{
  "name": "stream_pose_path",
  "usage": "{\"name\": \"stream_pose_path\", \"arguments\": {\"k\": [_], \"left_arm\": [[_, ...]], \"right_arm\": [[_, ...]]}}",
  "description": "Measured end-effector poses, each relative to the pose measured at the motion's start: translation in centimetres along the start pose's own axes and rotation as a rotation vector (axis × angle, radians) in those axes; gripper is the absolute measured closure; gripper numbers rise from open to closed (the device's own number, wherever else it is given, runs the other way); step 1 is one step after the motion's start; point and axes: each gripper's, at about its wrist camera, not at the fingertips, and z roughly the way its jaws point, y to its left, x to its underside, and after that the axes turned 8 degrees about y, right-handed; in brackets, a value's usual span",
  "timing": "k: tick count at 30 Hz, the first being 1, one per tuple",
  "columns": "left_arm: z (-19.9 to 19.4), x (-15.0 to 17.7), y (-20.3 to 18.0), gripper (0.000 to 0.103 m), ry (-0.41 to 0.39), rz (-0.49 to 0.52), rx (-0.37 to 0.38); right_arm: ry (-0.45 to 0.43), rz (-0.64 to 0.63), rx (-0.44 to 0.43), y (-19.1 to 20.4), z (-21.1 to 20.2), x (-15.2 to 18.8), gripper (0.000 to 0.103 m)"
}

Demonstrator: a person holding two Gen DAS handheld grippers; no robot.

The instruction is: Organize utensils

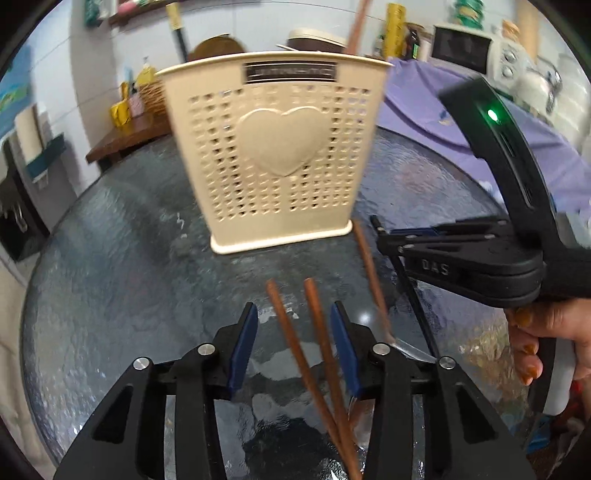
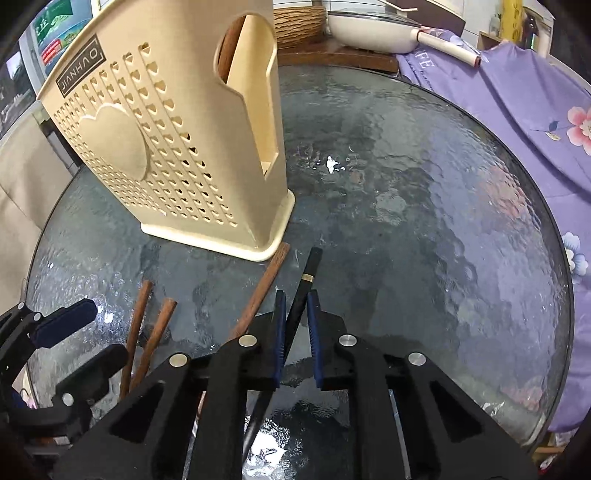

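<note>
A beige perforated utensil holder [image 1: 273,151] with a heart on its front stands on the round glass table [image 1: 122,266]; it also shows in the right wrist view [image 2: 173,147]. A wooden handle sticks up inside it [image 2: 227,51]. My left gripper [image 1: 293,328] is open around two wooden handles [image 1: 291,332] lying on the glass. A third wooden-handled utensil [image 1: 369,269] lies to the right. My right gripper [image 2: 295,310] is shut on a black utensil handle with a gold band [image 2: 304,280]. In the left wrist view the right gripper [image 1: 380,225] is at right.
A purple floral cloth [image 2: 517,103] covers the table's far right side. A white pan [image 2: 369,33] and a woven basket [image 2: 299,20] sit on a wooden surface behind the table. A microwave [image 1: 461,44] stands in the background.
</note>
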Motion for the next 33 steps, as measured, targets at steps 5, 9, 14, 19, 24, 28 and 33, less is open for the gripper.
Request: {"name": "stream_pose_path", "arguments": {"k": [5, 9, 14, 19, 24, 28, 33], "left_arm": [[1.0, -1.5, 0.6, 0.066, 0.036, -0.06, 0.068], [2.3, -2.4, -0.2, 0.068, 0.076, -0.038, 0.083], [3.7, -2.7, -1.0, 0.071, 0.118, -0.026, 0.083], [4.3, -2.9, -1.8, 0.071, 0.132, 0.003, 0.041], [4.8, -3.3, -2.1, 0.074, 0.133, 0.026, 0.01], [5.2, -3.5, -2.9, 0.082, 0.129, 0.033, -0.001], [5.5, -3.7, -3.5, 0.094, 0.124, 0.032, -0.016]], "right_arm": [[0.0, -0.03, 0.026, -0.6, 0.1, 0.0, 0.091], [0.002, -0.017, 0.017, -1.4, -0.2, 0.5, 0.092], [0.002, -0.009, 0.013, -1.9, -0.3, 0.6, 0.092], [0.001, -0.012, 0.018, -1.8, -0.2, 0.5, 0.092], [-0.006, -0.008, 0.024, -1.7, -0.1, 0.5, 0.092], [-0.016, -0.015, 0.042, -1.5, -0.1, 0.6, 0.092], [-0.034, 0.003, 0.05, -1.1, -0.1, 1.0, 0.092]]}}
